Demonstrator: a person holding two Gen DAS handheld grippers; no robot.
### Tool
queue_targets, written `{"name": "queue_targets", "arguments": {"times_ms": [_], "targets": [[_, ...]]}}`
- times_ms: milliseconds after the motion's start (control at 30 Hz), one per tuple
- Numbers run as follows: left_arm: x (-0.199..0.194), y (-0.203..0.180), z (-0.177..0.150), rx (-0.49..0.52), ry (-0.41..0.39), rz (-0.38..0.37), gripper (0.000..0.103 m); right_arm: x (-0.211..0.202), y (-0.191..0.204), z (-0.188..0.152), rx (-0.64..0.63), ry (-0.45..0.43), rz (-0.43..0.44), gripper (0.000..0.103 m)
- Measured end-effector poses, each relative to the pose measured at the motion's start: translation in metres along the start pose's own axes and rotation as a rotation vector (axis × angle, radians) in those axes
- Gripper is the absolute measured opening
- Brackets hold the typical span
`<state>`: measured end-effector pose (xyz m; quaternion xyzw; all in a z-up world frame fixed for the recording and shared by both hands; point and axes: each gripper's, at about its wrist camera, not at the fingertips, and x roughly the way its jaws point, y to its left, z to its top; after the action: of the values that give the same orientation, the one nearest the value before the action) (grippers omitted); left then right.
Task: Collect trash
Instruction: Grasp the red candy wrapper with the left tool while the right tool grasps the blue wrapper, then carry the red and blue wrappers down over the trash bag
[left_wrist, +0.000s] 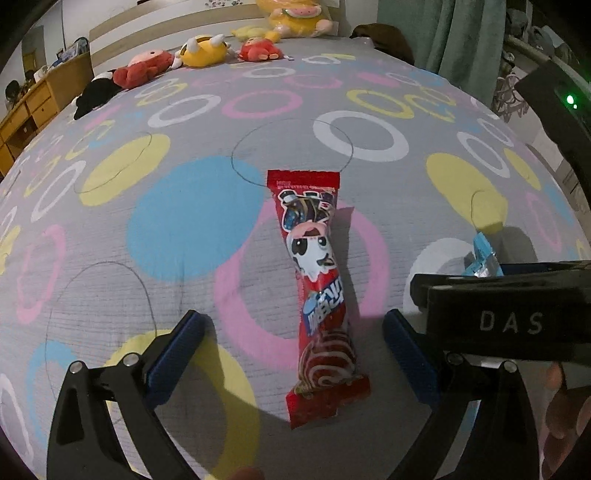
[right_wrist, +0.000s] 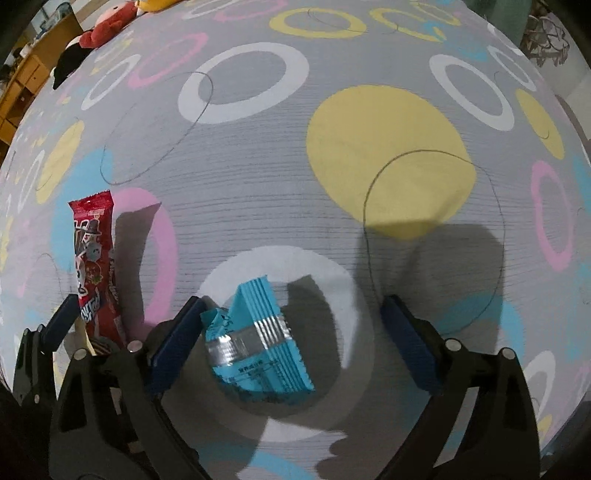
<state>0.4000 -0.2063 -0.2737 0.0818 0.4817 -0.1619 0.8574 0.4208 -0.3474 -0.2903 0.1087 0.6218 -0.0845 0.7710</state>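
2 pieces of trash lie on the patterned bed cover (left_wrist: 184, 110): 1 red wrapper (left_wrist: 317, 288) and 1 blue wrapper (right_wrist: 255, 336). The left gripper (left_wrist: 293, 354) stands apart around the red one. The right gripper (right_wrist: 291, 332) stands apart around the blue one, its left finger (right_wrist: 177, 343) just beside it.

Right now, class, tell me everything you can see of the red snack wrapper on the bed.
The red snack wrapper is a long, narrow, glossy packet with crimped ends, printed with cartoon figures, a swirl and blue-white lettering. It looks unopened and slightly puffed. It lies flat and lengthwise on the circle-patterned bedsheet, across a pink ring, between the fingers of the open left gripper, touching neither. Only the sheet touches it.
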Motion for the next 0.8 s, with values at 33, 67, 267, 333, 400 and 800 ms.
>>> {"name": "queue_targets", "arguments": {"times_ms": [33, 67, 267, 333, 400, 800], "targets": [[-0.001, -0.002, 0.000, 0.003, -0.003, 0.008, 0.085, -0.001, 0.001, 0.000, -0.002, -0.002, -0.010, 0.086], [-0.002, -0.002, 0.001, 0.005, -0.005, 0.007, 0.076, -0.002, 0.000, 0.000, 0.003, -0.004, -0.017, 0.080], [-0.011, -0.004, 0.005, 0.018, -0.004, -0.039, 0.022, -0.017, 0.005, -0.002, -0.015, -0.006, -0.019, 0.015], [-0.013, -0.003, 0.005, 0.006, -0.002, -0.055, 0.021, -0.019, 0.007, -0.004, -0.028, -0.014, -0.028, 0.013], [-0.015, -0.001, 0.005, 0.000, 0.000, -0.062, 0.021, -0.022, 0.005, -0.006, -0.012, -0.020, -0.008, 0.012], [-0.029, -0.005, 0.003, 0.020, -0.013, -0.101, 0.021, -0.046, -0.012, -0.023, 0.009, -0.053, 0.053, 0.011]]}}
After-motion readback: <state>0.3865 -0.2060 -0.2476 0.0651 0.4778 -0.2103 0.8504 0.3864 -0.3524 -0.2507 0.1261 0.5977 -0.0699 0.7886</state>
